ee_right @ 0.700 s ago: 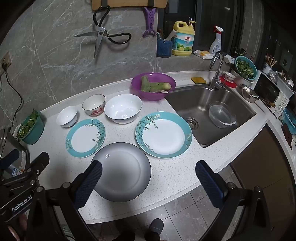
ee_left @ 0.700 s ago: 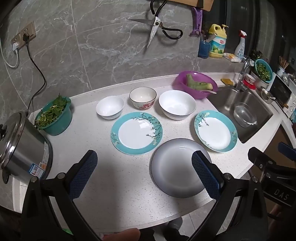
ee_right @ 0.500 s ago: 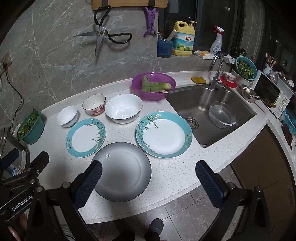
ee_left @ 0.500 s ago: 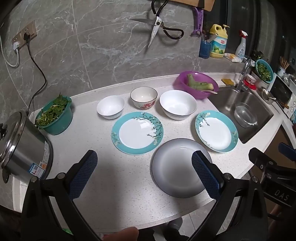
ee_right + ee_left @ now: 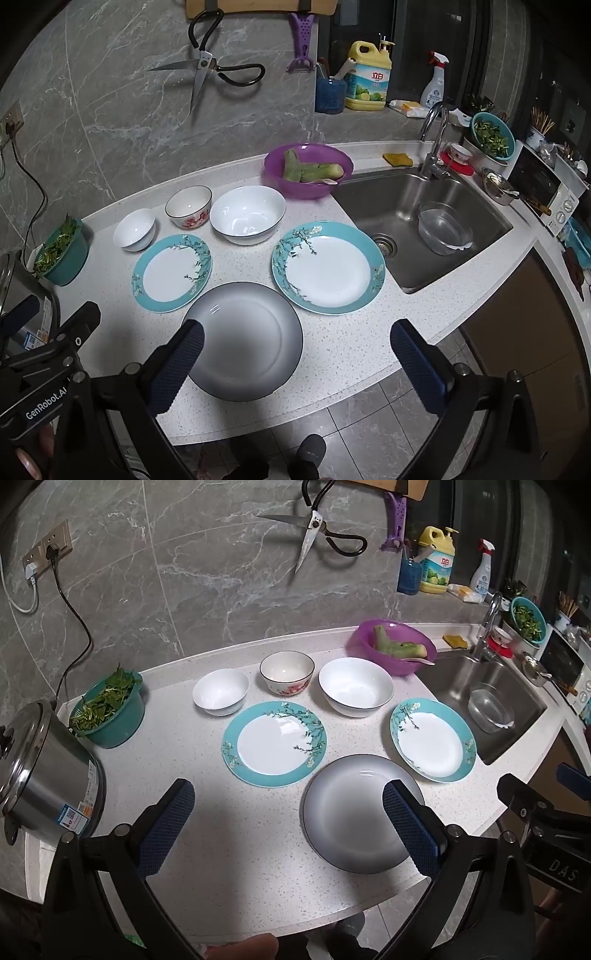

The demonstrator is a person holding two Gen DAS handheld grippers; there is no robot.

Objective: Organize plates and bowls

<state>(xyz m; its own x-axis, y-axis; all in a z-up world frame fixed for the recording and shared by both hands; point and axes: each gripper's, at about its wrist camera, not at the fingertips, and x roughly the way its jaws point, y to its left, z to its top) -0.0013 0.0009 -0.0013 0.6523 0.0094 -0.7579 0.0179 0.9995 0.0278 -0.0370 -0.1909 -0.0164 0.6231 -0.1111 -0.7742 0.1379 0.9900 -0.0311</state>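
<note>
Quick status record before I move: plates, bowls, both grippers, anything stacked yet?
plates: grey plate at the counter's front edge; teal plate left of it; second teal plate near the sink
bowls: small white bowl, floral bowl, large white bowl, in a row behind the plates
stacked: nothing
left gripper: jaws open, empty
right gripper: jaws open, empty

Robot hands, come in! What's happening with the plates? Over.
Left gripper and right gripper open, empty. Grey plate, two teal plates, three bowls unstacked on counter. Nothing in the way.
</note>
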